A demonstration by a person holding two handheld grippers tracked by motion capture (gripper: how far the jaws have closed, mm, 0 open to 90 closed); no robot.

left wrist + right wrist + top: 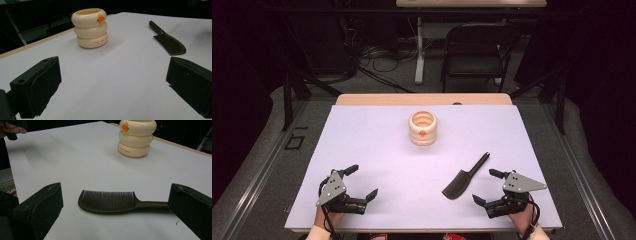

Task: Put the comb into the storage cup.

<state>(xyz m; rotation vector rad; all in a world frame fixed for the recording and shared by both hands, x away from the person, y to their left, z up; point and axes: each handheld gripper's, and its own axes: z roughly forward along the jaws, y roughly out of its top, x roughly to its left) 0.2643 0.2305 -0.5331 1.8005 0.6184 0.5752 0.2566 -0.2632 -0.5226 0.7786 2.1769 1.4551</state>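
A cream ribbed holder [422,127] with an orange duck mark stands upright near the middle back of the white mat; it is also in the left gripper view [90,27] and the right gripper view [136,138]. A dark comb [463,177] lies flat at the right front, handle pointing away to the back right [168,42] [112,202]. My left gripper [359,182] rests open at the front left with nothing between its jaws. My right gripper [486,186] rests open just right of the comb, jaws spread wide on either side of the comb's line of view.
The white mat [377,150] covers a wooden table [422,99]. Behind the table are a black folding chair [474,47], a table leg and loose cables on the floor. Dark floor lies on both sides of the table.
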